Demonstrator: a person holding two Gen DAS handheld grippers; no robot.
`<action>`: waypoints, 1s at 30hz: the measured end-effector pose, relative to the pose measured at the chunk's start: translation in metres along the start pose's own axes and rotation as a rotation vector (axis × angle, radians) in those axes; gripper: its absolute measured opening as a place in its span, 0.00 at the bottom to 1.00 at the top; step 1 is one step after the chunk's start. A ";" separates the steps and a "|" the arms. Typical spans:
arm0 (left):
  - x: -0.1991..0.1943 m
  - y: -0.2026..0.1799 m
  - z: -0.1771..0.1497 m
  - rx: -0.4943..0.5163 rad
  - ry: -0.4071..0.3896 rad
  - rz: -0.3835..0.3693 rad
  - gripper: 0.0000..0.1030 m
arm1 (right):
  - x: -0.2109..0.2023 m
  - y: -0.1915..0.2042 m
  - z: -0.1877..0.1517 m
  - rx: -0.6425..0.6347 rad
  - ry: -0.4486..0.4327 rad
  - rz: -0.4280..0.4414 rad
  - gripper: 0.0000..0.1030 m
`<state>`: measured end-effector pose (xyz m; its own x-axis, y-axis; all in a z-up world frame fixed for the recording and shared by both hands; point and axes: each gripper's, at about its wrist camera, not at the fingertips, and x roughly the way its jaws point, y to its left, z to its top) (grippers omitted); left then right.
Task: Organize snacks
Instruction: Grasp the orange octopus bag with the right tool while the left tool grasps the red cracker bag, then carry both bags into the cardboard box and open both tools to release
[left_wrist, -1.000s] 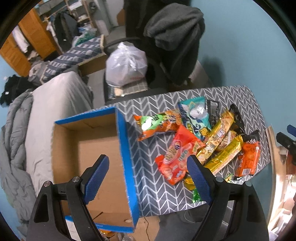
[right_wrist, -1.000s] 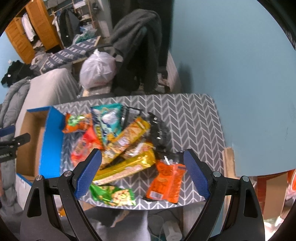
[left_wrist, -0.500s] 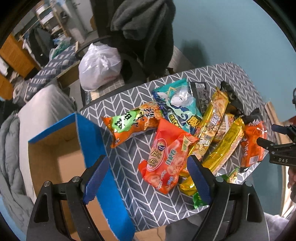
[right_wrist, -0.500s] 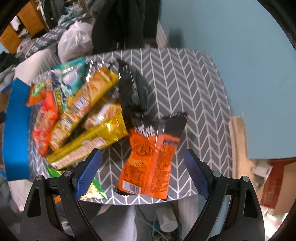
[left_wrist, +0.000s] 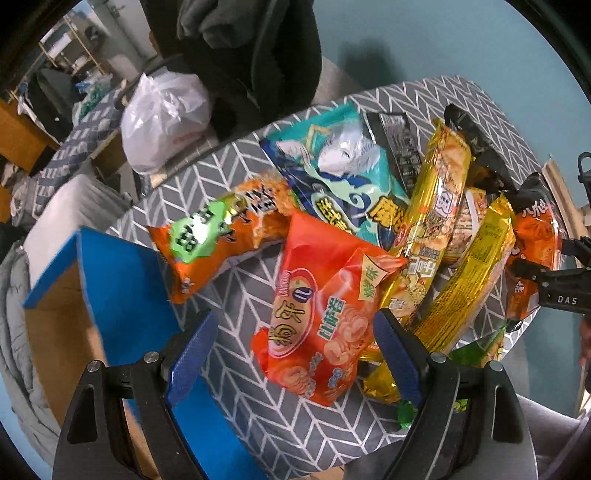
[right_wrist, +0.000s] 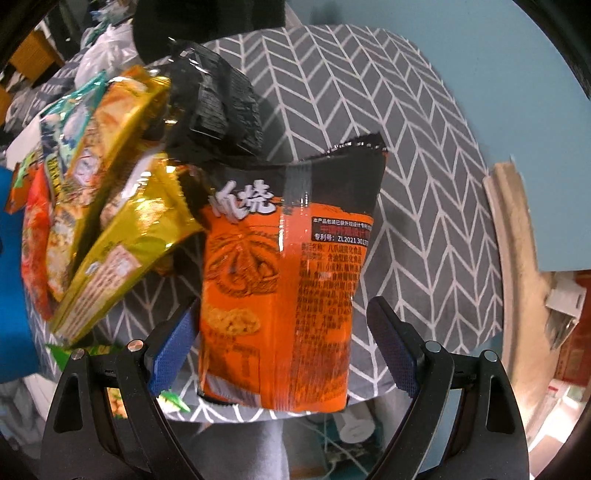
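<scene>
A heap of snack packets lies on the grey chevron table (left_wrist: 236, 295). My left gripper (left_wrist: 291, 354) is open, its blue pads straddling the near end of a red-orange packet (left_wrist: 321, 306). Behind it lie an orange packet with a green label (left_wrist: 218, 236), a teal packet (left_wrist: 340, 173) and long yellow packets (left_wrist: 432, 218). The blue-edged cardboard box (left_wrist: 122, 291) stands at the left. My right gripper (right_wrist: 284, 347) is open around the lower end of an orange-and-black packet (right_wrist: 291, 277), which also shows at the right edge of the heap (left_wrist: 535, 240) in the left wrist view.
A black packet (right_wrist: 218, 103) and yellow packets (right_wrist: 122, 236) crowd the left of the right wrist view. A green packet (right_wrist: 110, 354) hangs over the table's front edge. A chair with dark clothing (left_wrist: 251, 55) and a white plastic bag (left_wrist: 162, 114) stand behind the table.
Both grippers have moved down and closer to the table. The left one shifted right from over the box to the red-orange packet. The right one closed in on the orange-and-black packet.
</scene>
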<state>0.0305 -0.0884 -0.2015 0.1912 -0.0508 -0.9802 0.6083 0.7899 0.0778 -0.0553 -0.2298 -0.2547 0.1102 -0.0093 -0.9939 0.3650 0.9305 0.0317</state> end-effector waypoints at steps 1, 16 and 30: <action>0.003 0.000 0.000 0.000 0.002 -0.017 0.85 | 0.004 -0.002 0.002 0.006 0.002 0.003 0.86; 0.062 0.000 0.009 0.002 0.085 -0.085 0.91 | 0.056 -0.005 0.010 -0.001 -0.007 0.039 0.77; 0.069 0.040 -0.005 -0.148 0.076 -0.148 0.60 | 0.022 -0.051 -0.004 0.047 -0.017 0.099 0.55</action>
<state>0.0642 -0.0570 -0.2667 0.0456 -0.1312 -0.9903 0.5047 0.8586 -0.0905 -0.0749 -0.2757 -0.2790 0.1628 0.0751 -0.9838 0.3948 0.9089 0.1347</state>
